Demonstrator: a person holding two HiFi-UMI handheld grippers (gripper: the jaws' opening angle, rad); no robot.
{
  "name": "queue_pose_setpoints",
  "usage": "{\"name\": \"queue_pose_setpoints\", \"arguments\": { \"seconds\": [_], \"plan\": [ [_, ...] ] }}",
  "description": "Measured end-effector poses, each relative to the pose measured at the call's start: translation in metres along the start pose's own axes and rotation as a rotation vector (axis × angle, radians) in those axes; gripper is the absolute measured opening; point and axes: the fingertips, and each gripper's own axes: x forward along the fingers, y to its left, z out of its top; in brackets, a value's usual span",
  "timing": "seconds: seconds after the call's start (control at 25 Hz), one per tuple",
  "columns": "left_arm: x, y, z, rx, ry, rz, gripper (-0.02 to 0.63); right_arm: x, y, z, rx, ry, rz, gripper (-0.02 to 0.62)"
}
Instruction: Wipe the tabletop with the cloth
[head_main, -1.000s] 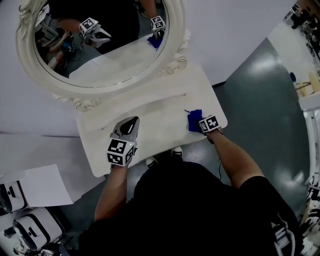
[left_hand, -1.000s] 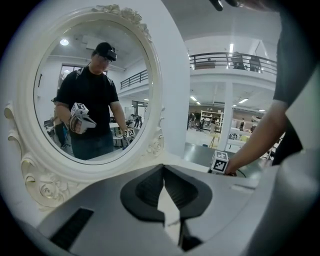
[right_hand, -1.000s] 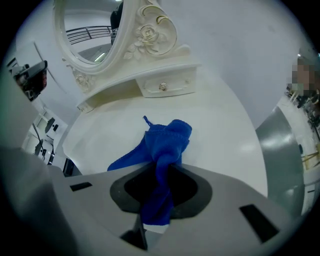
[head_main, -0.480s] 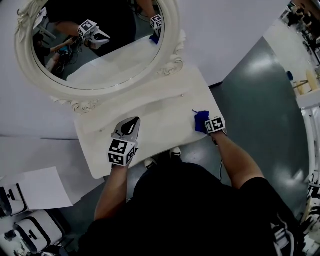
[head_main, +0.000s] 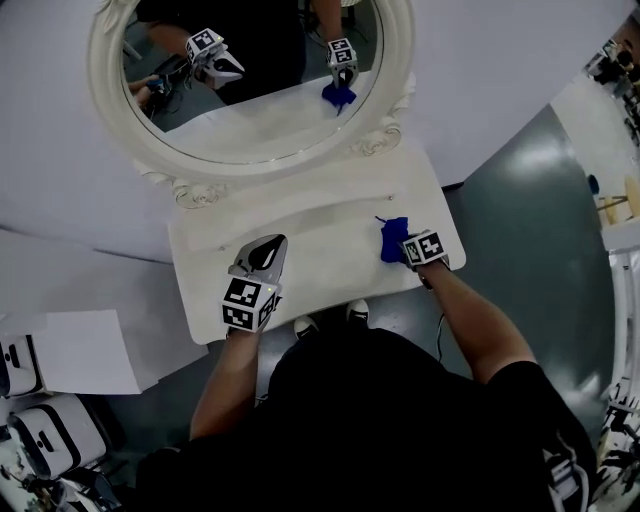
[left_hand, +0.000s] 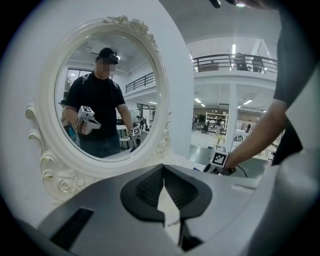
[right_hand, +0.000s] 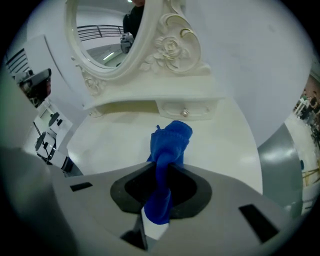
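Our right tongs (head_main: 404, 246) clamped on one blue cloth (head_main: 392, 238) against the table (head_main: 320, 225), our left tongs (head_main: 262, 252) closed and empty, one mirror (head_main: 250, 80)

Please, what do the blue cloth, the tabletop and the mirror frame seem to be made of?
The blue cloth: soft textile, perhaps microfibre; matte, fuzzy, bunched in the right gripper.
The tabletop: hard, smooth, cream-white, probably painted wood or laminate; faint sheen.
The mirror frame: same cream finish, moulded or carved roses and scrolls; wood or resin, cannot tell.
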Motion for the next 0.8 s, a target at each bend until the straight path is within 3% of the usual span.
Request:
{"name": "queue_pose_setpoints", "arguments": {
  "seconds": [0.44,0.8],
  "plan": [
    [-0.084,0.057,-0.035,-0.072,-0.008,0.163,0.012,0.025,0.174,0.162,-0.214,-0.146,0.213,0.058],
    [-0.161,0.096,-0.069,-0.137,-0.002,0.301,0.012,0.054,0.341,0.238,-0.459,-0.182,0.361,0.058]
  ]
}}
